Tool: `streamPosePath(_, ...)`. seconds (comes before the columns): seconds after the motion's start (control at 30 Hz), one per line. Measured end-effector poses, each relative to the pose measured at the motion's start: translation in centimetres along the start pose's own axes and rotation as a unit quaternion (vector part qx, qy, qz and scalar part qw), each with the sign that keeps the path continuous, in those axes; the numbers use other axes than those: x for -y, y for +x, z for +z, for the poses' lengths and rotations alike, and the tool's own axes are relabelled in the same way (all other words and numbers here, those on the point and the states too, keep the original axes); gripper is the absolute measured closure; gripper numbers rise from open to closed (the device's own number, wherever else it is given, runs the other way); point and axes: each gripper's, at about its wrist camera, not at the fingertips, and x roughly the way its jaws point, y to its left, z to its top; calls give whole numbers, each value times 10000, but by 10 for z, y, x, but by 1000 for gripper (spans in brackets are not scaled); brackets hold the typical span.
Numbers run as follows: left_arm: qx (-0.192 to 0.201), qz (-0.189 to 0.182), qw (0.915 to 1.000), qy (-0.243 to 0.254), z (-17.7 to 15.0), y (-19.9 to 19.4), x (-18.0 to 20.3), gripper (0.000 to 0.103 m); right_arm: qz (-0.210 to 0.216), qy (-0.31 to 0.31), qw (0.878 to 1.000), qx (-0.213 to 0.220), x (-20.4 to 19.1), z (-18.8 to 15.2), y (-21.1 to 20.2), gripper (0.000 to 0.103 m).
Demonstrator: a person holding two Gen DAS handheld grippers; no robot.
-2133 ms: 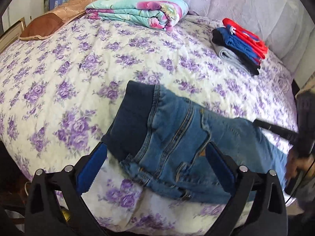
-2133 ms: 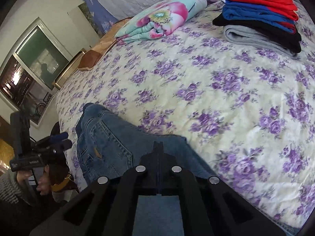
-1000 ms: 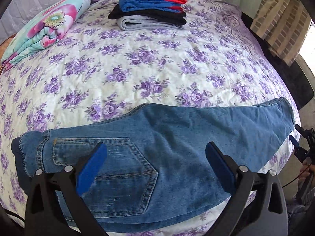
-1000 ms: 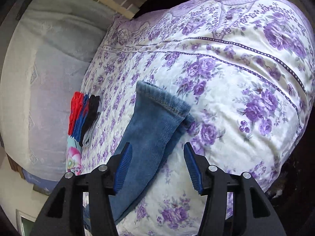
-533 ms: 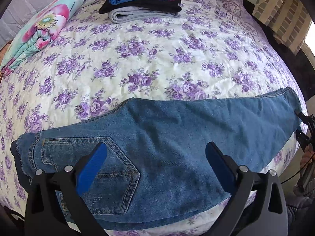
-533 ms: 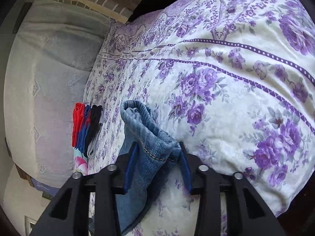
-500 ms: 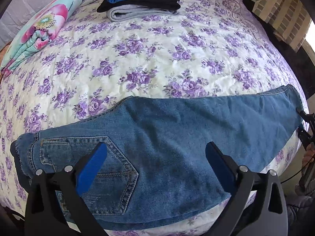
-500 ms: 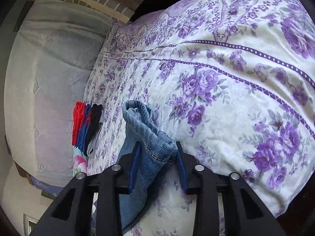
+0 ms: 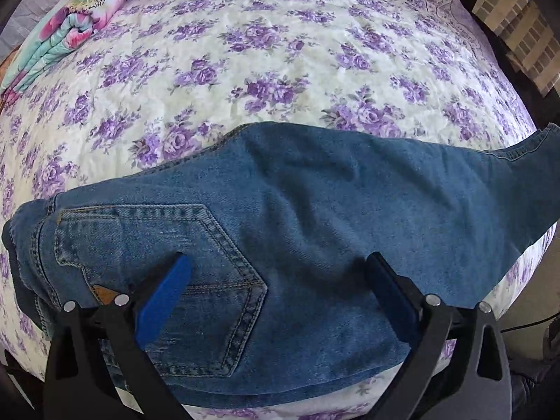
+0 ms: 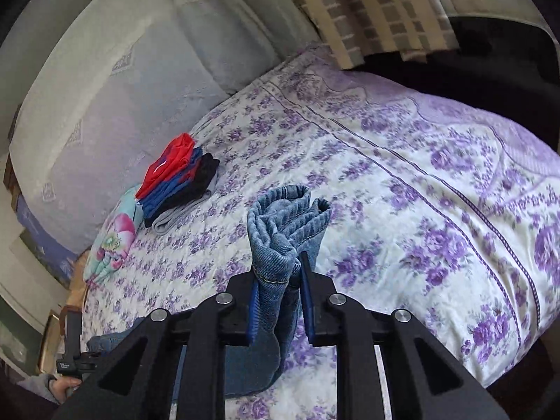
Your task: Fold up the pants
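Blue denim pants (image 9: 297,217) lie lengthwise across the near edge of the floral bed, waistband and back pocket at the left, leg hems at the right. My left gripper (image 9: 276,283) is open and hovers just above the seat area beside the pocket. My right gripper (image 10: 278,273) is shut on the bunched leg hems (image 10: 285,220) and holds them lifted above the bedspread. The lifted hem end also shows at the right edge of the left wrist view (image 9: 539,143).
A stack of folded clothes (image 10: 178,182), red, blue, black and grey, sits near the headboard. A folded floral quilt (image 9: 73,21) lies beside it. The bed's right edge drops off by a brick-patterned curtain (image 9: 518,24).
My right gripper closed on the leg hems and lifted them off the bed. My left gripper moved closer over the pants and stayed open.
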Motion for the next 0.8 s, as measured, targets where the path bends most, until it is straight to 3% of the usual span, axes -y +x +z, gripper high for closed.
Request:
streamPosePath(0.1,489,109,9987,-134,-5,-25,-17,5,10,-541,9985,16,-35,1,0,84)
streamPosePath(0.2,906,125,9938,-632,-13,-49,-52,5,50,-1038,9946,28,-73,-3,4,84)
streamPosePath(0.43,1205,162,9804,-1551,-40,-73,-121,5,443,-2008,9785,-137,-163,-28,29,84)
streamPosePath(0.6,1199,247,9752,-1845,-66,-76,-151,5,872,-2929,9509,-498,-225,-72,51,84)
streamPosePath(0.8,1149,300,9684,-2194,-88,-79,-182,5,1152,-3993,9010,-1242,-265,-145,79,84)
